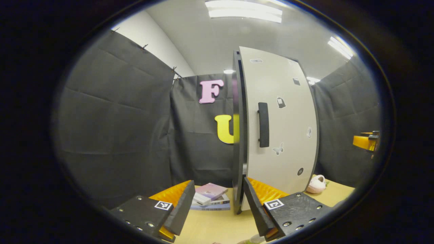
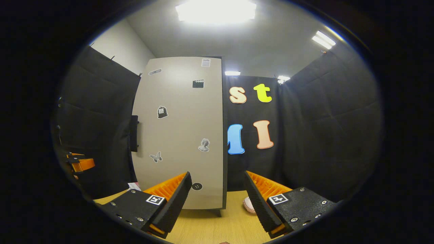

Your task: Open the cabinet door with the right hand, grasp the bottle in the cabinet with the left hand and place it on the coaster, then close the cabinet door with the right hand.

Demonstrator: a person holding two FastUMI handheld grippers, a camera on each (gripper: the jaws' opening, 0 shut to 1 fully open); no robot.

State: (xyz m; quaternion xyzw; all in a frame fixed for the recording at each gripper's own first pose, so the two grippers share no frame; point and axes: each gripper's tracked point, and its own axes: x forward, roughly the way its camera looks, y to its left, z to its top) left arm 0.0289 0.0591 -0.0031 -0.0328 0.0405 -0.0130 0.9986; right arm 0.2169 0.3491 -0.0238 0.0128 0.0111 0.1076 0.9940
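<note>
While both spread and empty, left claw [image 1: 218, 206] near cabinet door [image 1: 279, 122] edge, right claw [image 2: 217, 200] facing its front.

The tall pale cabinet door [image 1: 281, 122] looks smooth and matt, dotted with flat stickers, its black bar handle [image 1: 263, 124] perhaps plastic; the light wood-grain tabletop [image 2: 210, 227] has a soft sheen, a small stack of glossy paper books [image 1: 211, 197] lies on it
</note>
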